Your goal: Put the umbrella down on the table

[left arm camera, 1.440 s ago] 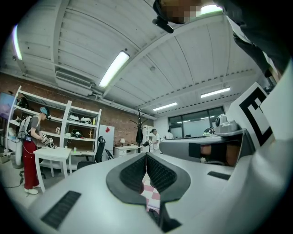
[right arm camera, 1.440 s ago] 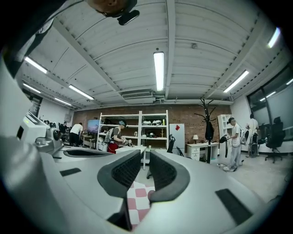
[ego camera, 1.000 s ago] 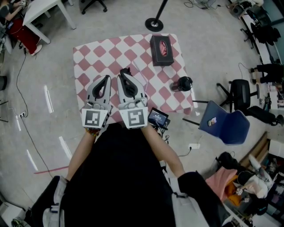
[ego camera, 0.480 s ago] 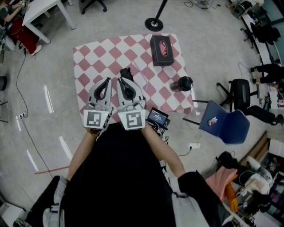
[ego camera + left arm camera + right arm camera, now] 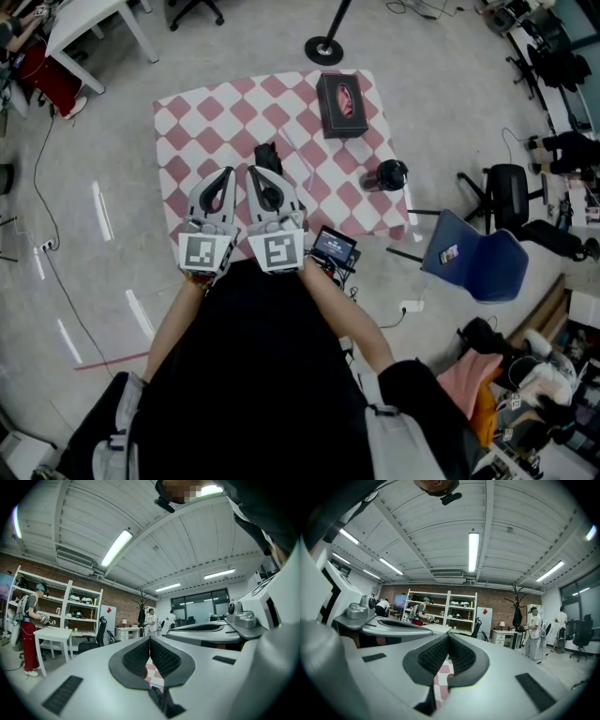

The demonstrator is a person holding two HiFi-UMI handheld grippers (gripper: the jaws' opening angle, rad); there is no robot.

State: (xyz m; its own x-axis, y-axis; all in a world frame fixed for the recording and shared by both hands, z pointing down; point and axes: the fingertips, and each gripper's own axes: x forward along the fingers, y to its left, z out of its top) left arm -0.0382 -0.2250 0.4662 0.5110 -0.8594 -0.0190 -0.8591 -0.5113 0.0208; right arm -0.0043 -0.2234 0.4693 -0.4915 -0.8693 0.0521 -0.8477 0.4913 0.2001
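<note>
Where the head view looks down on the table [image 5: 187,122] with its pink-and-white checked cloth, the folded umbrella [image 5: 267,154] lies flat on the cloth. It is a short, black, compact bundle just beyond the tips of the right gripper [image 5: 255,170], and whether they touch cannot be told. The left gripper [image 5: 228,172] is held close beside the right one, over the near edge of the table. A black box [image 5: 340,106] lies at the far side, and a black round vessel [image 5: 387,176] stands at the right edge.

In the left gripper view, the left gripper [image 5: 149,639] has its ribbed pads meeting at the tips with nothing between them.

In the right gripper view, the right gripper [image 5: 448,635] has just drawn its jaws fully together, empty, with a sliver of checked cloth below.
</note>
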